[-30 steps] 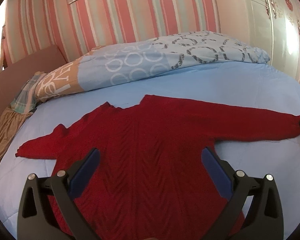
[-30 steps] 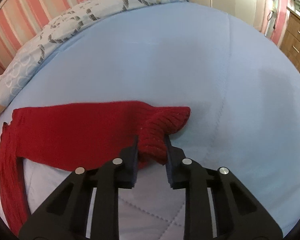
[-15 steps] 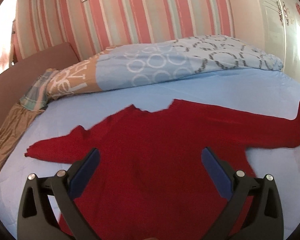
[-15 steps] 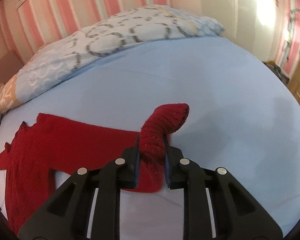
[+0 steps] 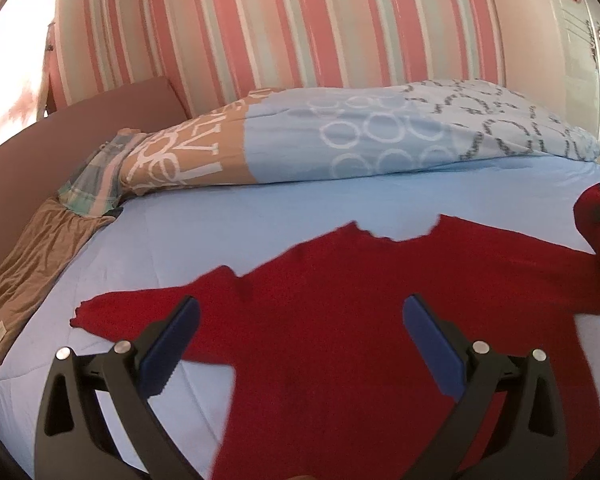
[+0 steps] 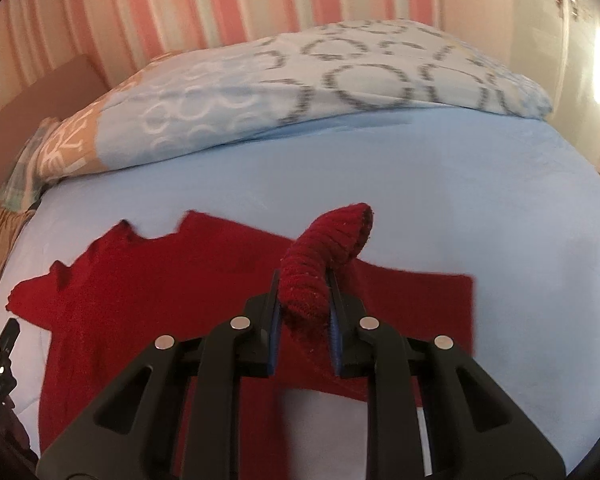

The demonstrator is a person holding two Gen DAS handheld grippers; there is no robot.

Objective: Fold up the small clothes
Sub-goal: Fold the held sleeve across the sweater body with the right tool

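Sweater: a red knitted sweater (image 5: 340,312) lies flat on the light blue bed sheet (image 5: 260,216), neckline toward the duvet, body spread toward the cameras.
Right sleeve: lifted off the sheet and doubled back over the sweater's body; its ribbed cuff (image 6: 332,236) curls upward above the fingers in the right wrist view.
Left sleeve: stretched out flat on the sheet, its cuff end (image 5: 84,314) pointing toward the brown cloth.
Right gripper (image 6: 303,316): fingers drawn narrow, pinching the ribbed cuff between the blue pads; the cuff fills the gap between them.
Left gripper (image 5: 300,344): fingers spread wide with nothing between them, held above the lower body of the sweater; whether it touches the knit cannot be told.
Bedding: a rolled duvet (image 5: 380,136), blue with ring patterns and a tan lettered end, lies along the far edge of the sheet.
Side items: a plaid cloth (image 5: 96,176) and a brown cloth (image 5: 36,260) lie at the left edge of the bed.
Background: a pink-striped wall (image 5: 300,32) rises behind the duvet.
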